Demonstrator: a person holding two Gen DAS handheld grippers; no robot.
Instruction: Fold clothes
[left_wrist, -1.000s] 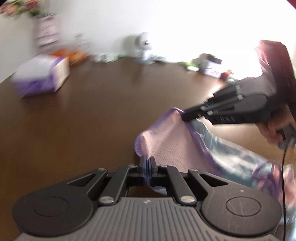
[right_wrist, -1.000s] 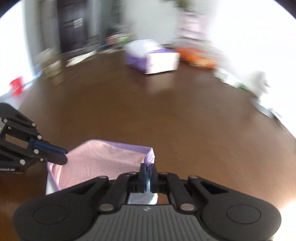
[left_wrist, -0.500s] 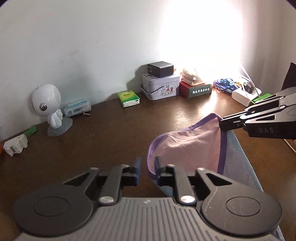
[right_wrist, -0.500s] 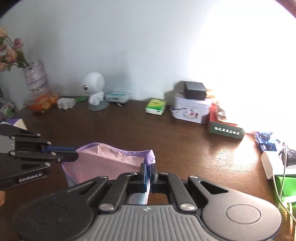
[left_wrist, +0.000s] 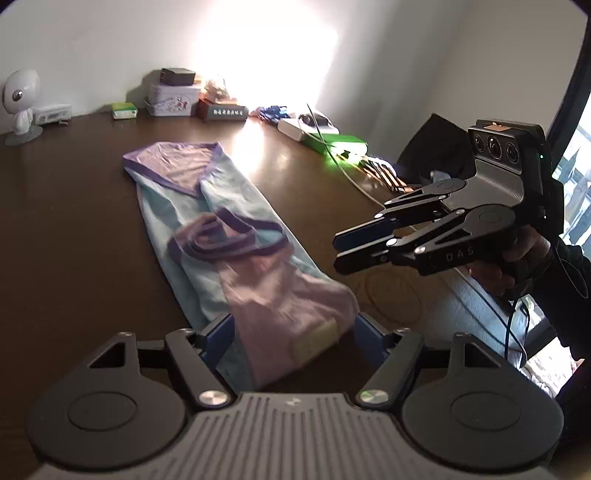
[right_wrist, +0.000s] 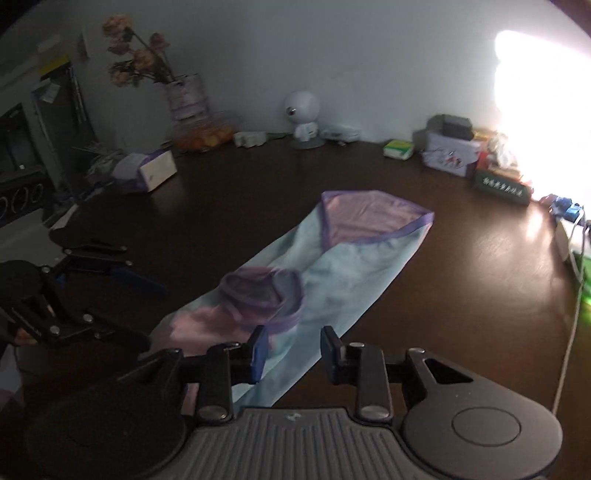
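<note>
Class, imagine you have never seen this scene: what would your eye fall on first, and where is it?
First, the long pale blue and pink garment lying stretched out on the dark wooden table, its purple-trimmed end turned back at the far side. Next, the bright glare on the wall behind the clutter. Then both open grippers: the left gripper astride the garment's near end, the right gripper raised beside it.
</note>
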